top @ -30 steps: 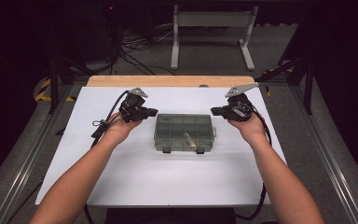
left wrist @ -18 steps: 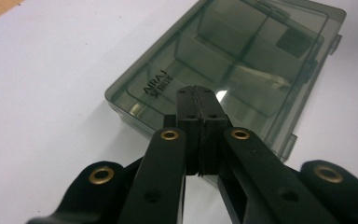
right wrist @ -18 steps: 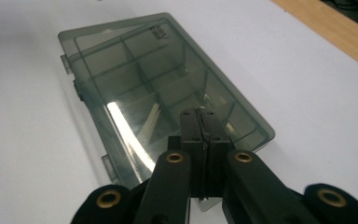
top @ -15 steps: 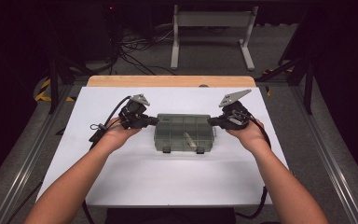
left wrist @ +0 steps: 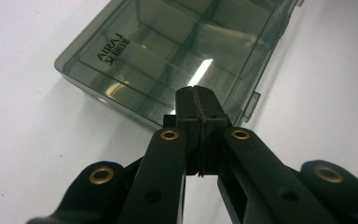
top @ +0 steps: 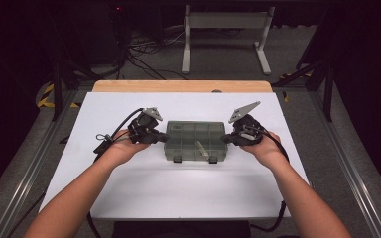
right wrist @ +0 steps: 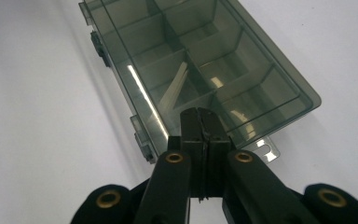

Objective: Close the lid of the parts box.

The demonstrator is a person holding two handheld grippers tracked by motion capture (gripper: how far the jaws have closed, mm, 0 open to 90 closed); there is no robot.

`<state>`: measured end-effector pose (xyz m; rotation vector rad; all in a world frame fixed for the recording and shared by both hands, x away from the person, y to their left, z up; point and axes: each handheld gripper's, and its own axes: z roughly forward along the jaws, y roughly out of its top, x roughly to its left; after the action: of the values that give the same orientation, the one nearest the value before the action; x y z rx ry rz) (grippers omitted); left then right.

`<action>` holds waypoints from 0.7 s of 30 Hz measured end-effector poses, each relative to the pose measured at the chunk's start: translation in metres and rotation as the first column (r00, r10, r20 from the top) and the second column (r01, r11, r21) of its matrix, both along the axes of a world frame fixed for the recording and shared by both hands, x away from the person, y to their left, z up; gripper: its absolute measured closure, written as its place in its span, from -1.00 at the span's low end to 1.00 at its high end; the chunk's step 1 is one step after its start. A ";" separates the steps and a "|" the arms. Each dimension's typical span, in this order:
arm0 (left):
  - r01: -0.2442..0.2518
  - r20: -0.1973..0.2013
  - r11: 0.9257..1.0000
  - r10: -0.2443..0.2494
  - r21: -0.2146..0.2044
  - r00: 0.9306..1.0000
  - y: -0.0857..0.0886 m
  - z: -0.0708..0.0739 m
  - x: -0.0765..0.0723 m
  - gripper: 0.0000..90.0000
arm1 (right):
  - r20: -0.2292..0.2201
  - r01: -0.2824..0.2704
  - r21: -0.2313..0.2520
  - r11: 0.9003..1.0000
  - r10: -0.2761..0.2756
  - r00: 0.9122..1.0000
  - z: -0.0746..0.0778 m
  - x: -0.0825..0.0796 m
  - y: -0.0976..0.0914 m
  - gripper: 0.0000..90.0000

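A smoky transparent compartment box (top: 196,140) with its lid down lies mid-table on the white surface (top: 178,188); a pale stick-like item (top: 202,148) rests inside one compartment. My left gripper (top: 164,139) is shut with nothing held, its tips at the box's left end. My right gripper (top: 225,139) is shut too, tips at the box's right end. In the left gripper view the closed jaws meet the near wall of the box (left wrist: 177,51). In the right gripper view the closed jaws sit at the near end of the box (right wrist: 200,60), by its two front latches.
Dark floor and rails surround the white table. A wooden strip (top: 181,86) runs along its far edge. A metal stand (top: 225,34) and cables (top: 144,54) lie beyond the table. Black cables trail from both grippers.
Both hands moved inward toward the box, one from each side, until the gripper tips reached its ends. The box has stayed in place.
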<state>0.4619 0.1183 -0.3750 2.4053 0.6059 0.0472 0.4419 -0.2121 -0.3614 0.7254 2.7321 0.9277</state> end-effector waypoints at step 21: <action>0.057 -0.042 0.996 -0.054 0.070 0.998 -0.008 -0.009 -0.002 0.99 | -0.059 -0.036 -0.075 0.997 0.032 0.998 -0.013 -0.002 0.007 1.00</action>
<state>0.4603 0.1102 -0.3841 2.4962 0.5645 -0.0030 0.4397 -0.2049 -0.3739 0.7048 2.8215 0.8169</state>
